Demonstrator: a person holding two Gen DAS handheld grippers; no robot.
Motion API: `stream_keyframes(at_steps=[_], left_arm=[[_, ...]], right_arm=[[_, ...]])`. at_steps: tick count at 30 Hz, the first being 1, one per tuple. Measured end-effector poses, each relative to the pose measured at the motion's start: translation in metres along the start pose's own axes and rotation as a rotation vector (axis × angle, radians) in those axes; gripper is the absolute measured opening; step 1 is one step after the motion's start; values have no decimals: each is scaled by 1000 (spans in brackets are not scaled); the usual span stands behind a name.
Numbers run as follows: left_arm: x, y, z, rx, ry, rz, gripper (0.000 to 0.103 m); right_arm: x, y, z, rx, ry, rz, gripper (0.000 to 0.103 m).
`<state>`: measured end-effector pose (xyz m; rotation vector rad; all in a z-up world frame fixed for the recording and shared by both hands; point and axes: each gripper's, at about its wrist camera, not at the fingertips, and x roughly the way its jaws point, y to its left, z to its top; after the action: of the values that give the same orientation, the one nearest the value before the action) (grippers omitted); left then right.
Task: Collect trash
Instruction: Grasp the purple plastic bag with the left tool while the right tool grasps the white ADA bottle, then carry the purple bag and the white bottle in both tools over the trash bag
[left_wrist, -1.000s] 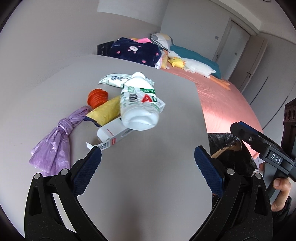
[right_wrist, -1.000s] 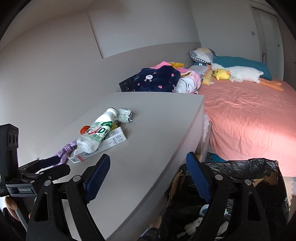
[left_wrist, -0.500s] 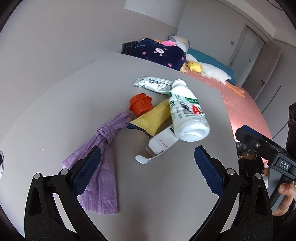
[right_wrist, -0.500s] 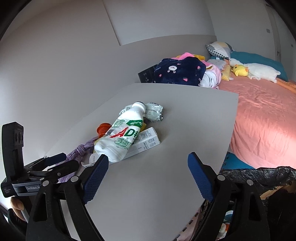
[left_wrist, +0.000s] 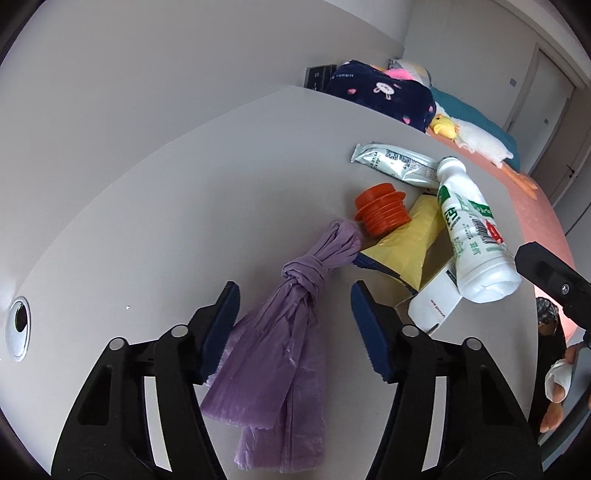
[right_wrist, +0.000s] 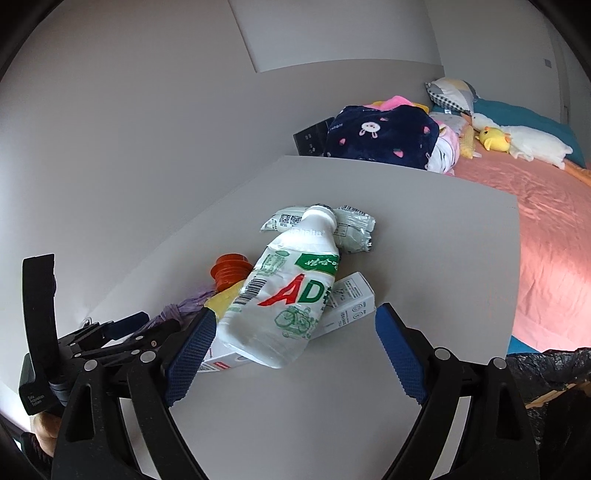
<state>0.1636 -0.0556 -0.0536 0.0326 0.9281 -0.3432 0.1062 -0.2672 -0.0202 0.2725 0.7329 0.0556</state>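
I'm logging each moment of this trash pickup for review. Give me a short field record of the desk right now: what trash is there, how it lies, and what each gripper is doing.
surface: grey desk
trash: purple knotted bag; orange ribbed cap; yellow packet; white AD bottle; white carton; silver wrapper
bottle: on its side, lying across the carton
left gripper: jaws closing, purple bag between them, pads not yet pressing
right gripper: open, bottle base between its fingers, not touching
bin: black bin bag beside the desk edge
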Motion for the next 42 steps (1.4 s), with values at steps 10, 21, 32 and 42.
stream_keyframes(at_steps=[10, 21, 32, 42], left_arm=[[8, 4, 1, 12, 18, 23, 38], [6, 7, 0, 13, 16, 19, 30], [-5, 15, 5, -39, -22, -63, 24], [-36, -5, 8, 15, -136, -99, 17]], right_arm=[[46, 18, 12, -1, 36, -101, 89], [54, 25, 9, -90, 24, -169, 78], [38, 20, 3, -83, -15, -67, 77], [4, 12, 5, -44, -84, 10, 77]])
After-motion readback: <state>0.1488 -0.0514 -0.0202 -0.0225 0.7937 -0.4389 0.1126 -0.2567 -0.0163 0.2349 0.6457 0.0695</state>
